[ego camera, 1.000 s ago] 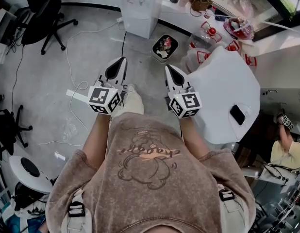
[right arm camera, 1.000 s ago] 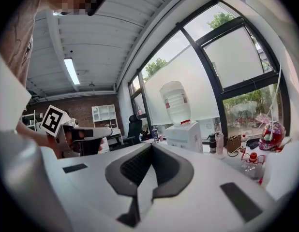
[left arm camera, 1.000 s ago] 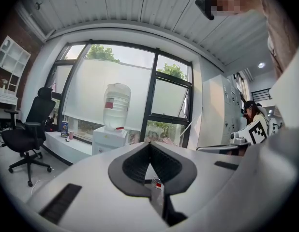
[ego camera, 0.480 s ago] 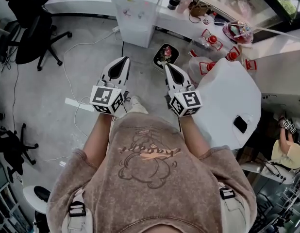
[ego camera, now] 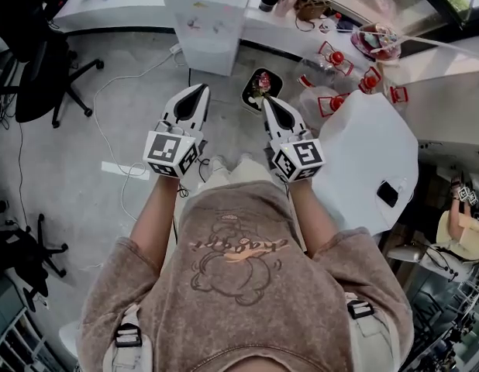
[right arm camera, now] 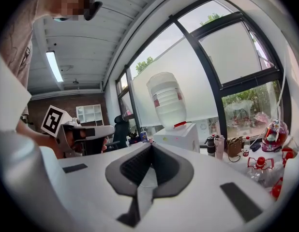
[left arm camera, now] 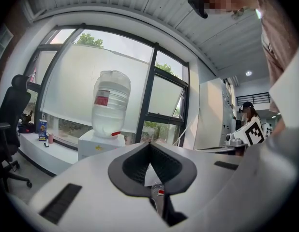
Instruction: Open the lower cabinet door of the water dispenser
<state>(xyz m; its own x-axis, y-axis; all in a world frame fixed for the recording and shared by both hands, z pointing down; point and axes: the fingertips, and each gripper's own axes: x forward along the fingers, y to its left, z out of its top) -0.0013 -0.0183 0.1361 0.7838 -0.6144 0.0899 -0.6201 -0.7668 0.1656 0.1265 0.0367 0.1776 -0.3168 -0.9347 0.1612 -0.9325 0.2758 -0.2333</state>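
Dispenser [ego camera: 199,29] drawing closer than before, now standing at 12 o'clock, well apart from grippers. Left gripper [ego camera: 198,90] and right gripper [ego camera: 268,101] pointing toward it, jaws together, carrying nothing. Door untouched; approach and opening remaining.

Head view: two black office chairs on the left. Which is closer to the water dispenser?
The upper chair, at the white counter left of the water dispenser. The other chair sits far back at the lower-left edge.
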